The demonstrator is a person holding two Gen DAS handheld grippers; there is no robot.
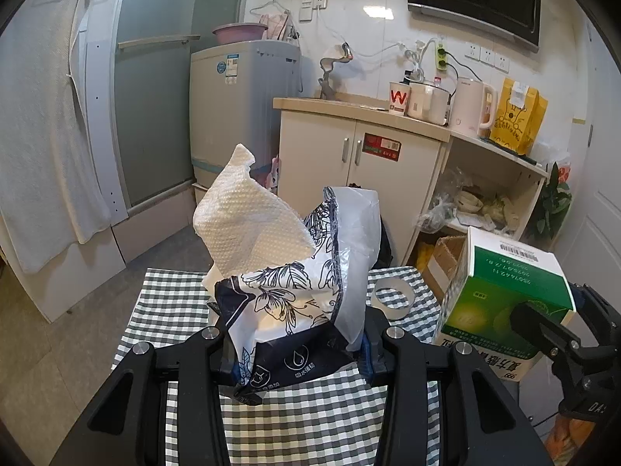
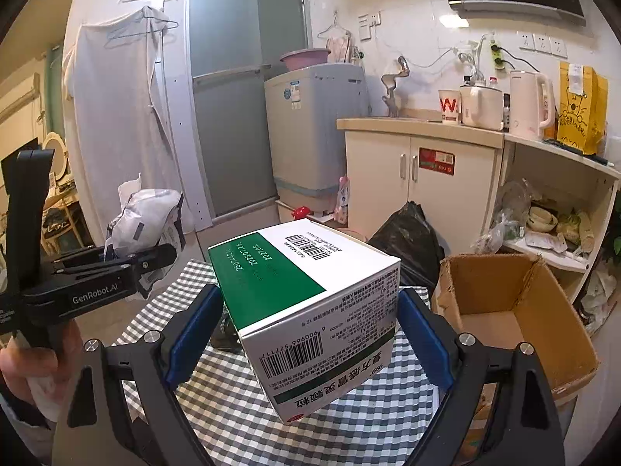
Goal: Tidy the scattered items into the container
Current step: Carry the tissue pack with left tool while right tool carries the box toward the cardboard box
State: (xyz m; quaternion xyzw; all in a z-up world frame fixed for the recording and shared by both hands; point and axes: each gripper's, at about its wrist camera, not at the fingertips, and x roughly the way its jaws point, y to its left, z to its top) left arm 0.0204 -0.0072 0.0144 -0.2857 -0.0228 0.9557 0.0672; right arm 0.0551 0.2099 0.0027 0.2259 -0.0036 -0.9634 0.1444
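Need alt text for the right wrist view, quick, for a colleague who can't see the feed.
The right gripper holds a green and white medicine box between its blue pads above a checked tablecloth. An open cardboard box stands to the right, and at left the left gripper holds a tissue pack.

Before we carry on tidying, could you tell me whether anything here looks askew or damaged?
The tissue pack in the left gripper is crumpled, with a sheet sticking out of its torn top. The green and white box sits tilted in the right gripper. The cardboard box has ragged flaps.
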